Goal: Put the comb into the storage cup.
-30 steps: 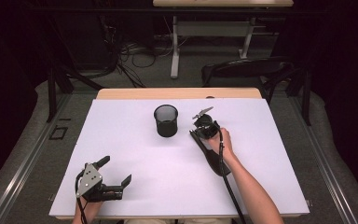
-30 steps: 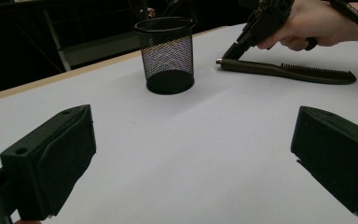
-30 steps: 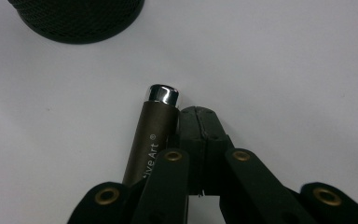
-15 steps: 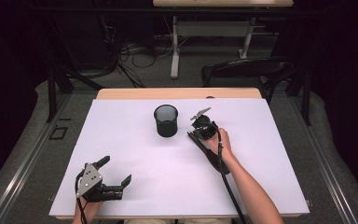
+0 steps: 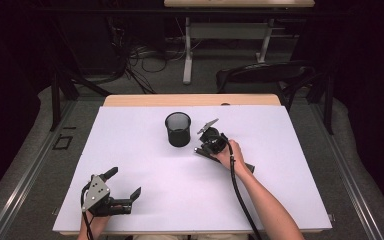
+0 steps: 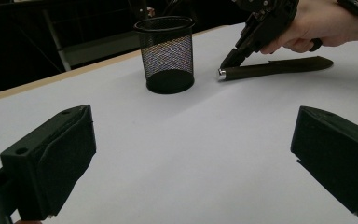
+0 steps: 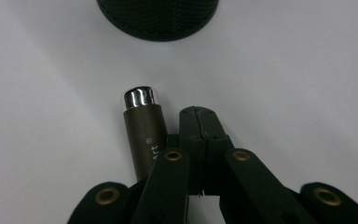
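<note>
Left claw (image 5: 125,195) — near corner of the white surface (image 5: 145,150), held low in the person's left hand (image 5: 91,222). Jaws spread wide, nothing between them; in the left gripper view they frame bare surface and look toward the cup and the pen beyond. Forearm comes in from the bottom edge, claw aimed up the surface and to the right.

Mesh cup (image 5: 178,129) — black wire pen holder, upright, open mouth up, near the middle of the surface toward its far side. Looks empty from above.

Pen (image 6: 272,68) — dark brown barrel with a bright metal end cap (image 7: 139,97), lying flat just right of the cup, cap end toward it, apart from it. Judged light, rigid and smooth-sided: round barrel likely to roll or slip if pinched off-centre. Best taken across the barrel, a little back from the cap, jaws square to its length.

Right claw (image 5: 201,149) — tips down at the surface beside the pen's cap end. Jaws closed together, pads meeting on themselves; the pen lies alongside them, not between. Right hand (image 5: 228,151) wraps the body, wrist tipped steeply forward, forearm slanting in from the lower right, cable trailing back along it.
</note>
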Demonstrator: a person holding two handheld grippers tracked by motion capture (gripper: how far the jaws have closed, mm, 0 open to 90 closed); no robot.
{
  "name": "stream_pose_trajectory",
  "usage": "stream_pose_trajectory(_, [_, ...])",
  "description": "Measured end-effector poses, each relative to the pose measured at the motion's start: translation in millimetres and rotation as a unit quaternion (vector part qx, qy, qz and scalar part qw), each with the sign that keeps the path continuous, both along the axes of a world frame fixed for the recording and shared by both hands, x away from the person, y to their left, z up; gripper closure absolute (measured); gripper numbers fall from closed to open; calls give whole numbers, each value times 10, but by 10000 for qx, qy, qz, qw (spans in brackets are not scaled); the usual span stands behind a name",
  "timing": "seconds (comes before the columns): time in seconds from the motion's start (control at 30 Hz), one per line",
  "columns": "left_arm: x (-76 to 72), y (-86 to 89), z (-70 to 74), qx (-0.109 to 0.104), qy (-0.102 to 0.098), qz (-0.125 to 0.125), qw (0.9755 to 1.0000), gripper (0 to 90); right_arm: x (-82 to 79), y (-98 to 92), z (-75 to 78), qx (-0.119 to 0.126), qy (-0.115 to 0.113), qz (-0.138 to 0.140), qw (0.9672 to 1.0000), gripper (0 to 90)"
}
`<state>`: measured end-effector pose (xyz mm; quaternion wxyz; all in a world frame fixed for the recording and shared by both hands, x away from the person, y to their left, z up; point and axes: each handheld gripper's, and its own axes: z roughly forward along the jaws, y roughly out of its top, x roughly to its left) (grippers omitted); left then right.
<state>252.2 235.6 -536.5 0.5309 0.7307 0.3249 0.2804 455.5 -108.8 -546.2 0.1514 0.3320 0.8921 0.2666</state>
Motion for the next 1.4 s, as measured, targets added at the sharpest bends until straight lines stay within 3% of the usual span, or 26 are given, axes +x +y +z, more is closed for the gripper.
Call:
stream_pose_trajectory(0.73, [4, -3, -2, 20, 10, -6, 10000, 2, -223, 72, 10, -56, 77, 408, 9991, 900])
stream_pose_trajectory(1.4, [3, -3, 1, 24, 8, 10, 10000, 2, -444, 39, 42, -179, 290, 706, 9969, 900])
